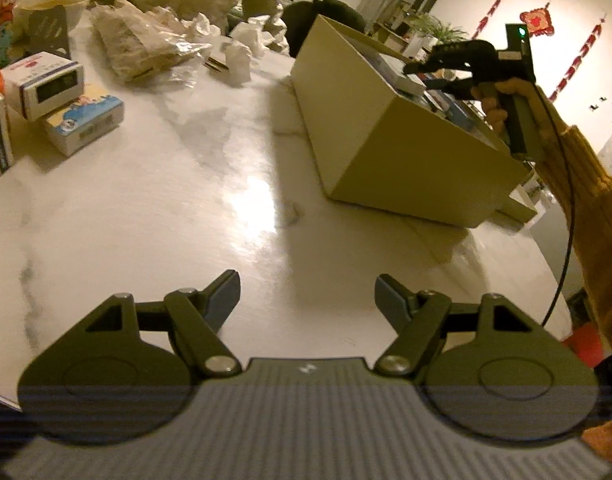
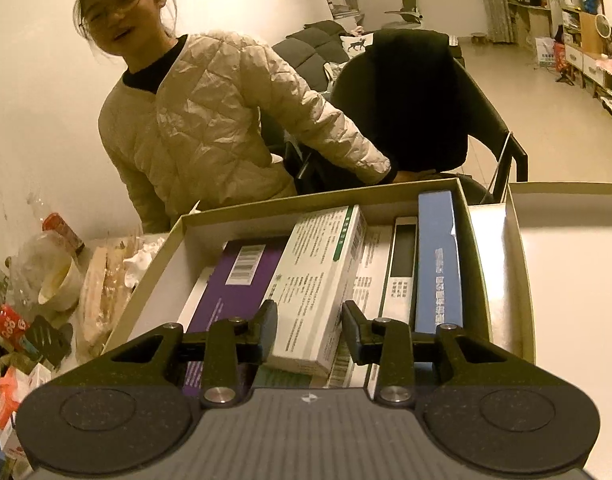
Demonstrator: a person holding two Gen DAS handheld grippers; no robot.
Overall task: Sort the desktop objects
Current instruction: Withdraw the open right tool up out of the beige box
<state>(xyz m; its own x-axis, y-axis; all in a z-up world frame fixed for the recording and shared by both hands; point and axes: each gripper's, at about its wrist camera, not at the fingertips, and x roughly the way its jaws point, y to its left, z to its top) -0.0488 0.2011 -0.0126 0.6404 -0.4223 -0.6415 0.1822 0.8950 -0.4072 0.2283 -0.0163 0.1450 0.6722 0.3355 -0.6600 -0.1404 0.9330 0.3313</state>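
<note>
we have a wide marble table (image 1: pixel 154 208) with a big open cardboard box (image 1: pixel 385 140) on its far right side, and the loose boxes still to sort sit well apart from it at the left edge: a white carton with a window (image 1: pixel 46 84) resting on a blue cartoon-printed box (image 1: pixel 86 122), with crumpled paper and a plastic bag (image 1: pixel 146 44) behind them. inside the box, in the right wrist view, a white-and-green carton (image 2: pixel 321 284) lies tilted over a purple box (image 2: pixel 234 280), with a slim white device (image 2: pixel 403 264) and a blue box (image 2: pixel 439 264) standing along the right wall. our right gripper (image 2: pixel 309 320) hangs over the box, its jaws partly spread on either side of the white-and-green carton's near end; whether the pads press on it we cannot tell. we judge this a placing step, so we should settle it flat before lifting straight up. our left gripper (image 1: pixel 307 292) is spread wide with nothing in it, over bare table.
</note>
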